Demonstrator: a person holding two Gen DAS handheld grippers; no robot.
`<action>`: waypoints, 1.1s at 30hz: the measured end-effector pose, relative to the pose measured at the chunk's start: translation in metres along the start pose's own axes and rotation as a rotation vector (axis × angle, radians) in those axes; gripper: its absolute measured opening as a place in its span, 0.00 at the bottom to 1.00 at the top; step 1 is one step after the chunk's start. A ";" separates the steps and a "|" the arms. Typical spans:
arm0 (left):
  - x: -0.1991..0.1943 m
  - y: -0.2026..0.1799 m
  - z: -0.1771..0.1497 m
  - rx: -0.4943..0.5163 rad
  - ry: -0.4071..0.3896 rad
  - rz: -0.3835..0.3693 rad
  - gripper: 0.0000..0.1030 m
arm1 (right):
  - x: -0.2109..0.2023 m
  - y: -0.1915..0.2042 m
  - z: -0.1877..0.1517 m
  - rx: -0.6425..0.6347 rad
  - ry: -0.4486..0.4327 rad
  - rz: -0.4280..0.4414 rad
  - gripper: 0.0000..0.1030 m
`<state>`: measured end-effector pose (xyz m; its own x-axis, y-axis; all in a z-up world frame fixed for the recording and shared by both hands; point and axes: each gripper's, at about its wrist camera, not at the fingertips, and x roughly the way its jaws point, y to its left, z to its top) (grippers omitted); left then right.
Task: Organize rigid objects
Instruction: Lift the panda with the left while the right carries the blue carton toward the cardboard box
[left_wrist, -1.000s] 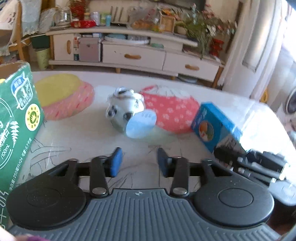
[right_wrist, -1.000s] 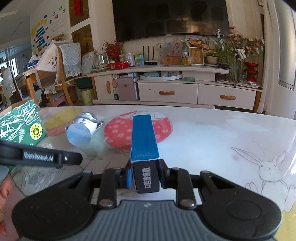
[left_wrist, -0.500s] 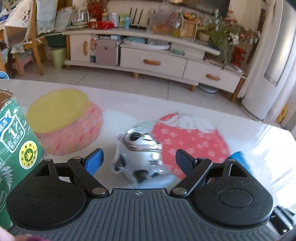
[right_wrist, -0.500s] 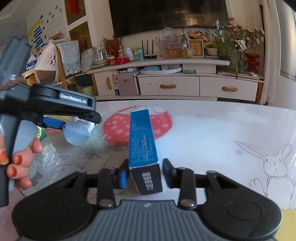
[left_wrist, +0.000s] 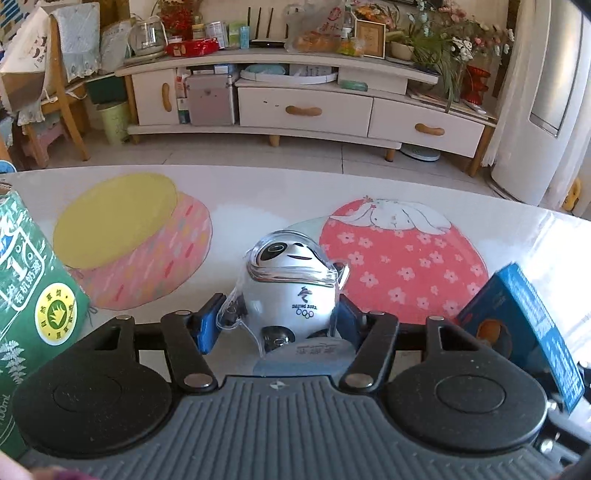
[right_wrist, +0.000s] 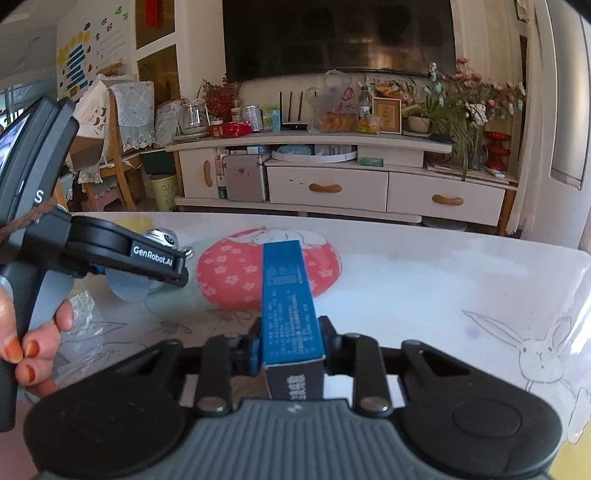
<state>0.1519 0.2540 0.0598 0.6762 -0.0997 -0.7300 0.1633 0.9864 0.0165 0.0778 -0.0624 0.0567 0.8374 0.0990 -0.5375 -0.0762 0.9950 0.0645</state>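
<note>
A white panda figurine (left_wrist: 291, 291) in a clear shell lies tilted on the table, its round pale-blue base toward the camera. My left gripper (left_wrist: 279, 323) is around it and its jaws are closing, with the blue pads (left_wrist: 210, 323) touching the shell on both sides. My right gripper (right_wrist: 290, 347) is shut on a long blue box (right_wrist: 288, 295) that points away over the table. The same blue box (left_wrist: 524, 317) shows at the right edge of the left wrist view. In the right wrist view only the figurine's head (right_wrist: 162, 236) peeks past the left gripper's black housing (right_wrist: 110, 247).
A green milk carton (left_wrist: 33, 295) stands close on the left. The table (left_wrist: 258, 192) has a printed cloth with pink and yellow shapes. Crinkled clear plastic (right_wrist: 83, 314) lies near a person's hand (right_wrist: 33, 343). Beyond the table's far edge stands a white TV cabinet (right_wrist: 332, 184).
My left gripper moved forward to the panda figurine, opened wide around it, then closed in on its sides. The right gripper loosened briefly on the blue box and gripped it again.
</note>
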 end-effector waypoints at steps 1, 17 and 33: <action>-0.001 0.000 -0.001 0.004 0.000 0.000 0.75 | 0.000 -0.001 0.001 -0.002 -0.003 -0.003 0.24; -0.044 0.009 -0.044 0.027 0.014 -0.021 0.75 | -0.021 0.008 -0.012 -0.014 -0.006 -0.019 0.23; -0.096 0.009 -0.108 0.069 -0.011 -0.042 0.75 | -0.077 0.033 -0.048 -0.003 0.018 -0.066 0.23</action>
<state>0.0112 0.2867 0.0562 0.6754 -0.1422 -0.7237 0.2405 0.9701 0.0339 -0.0151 -0.0368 0.0602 0.8310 0.0332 -0.5552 -0.0227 0.9994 0.0257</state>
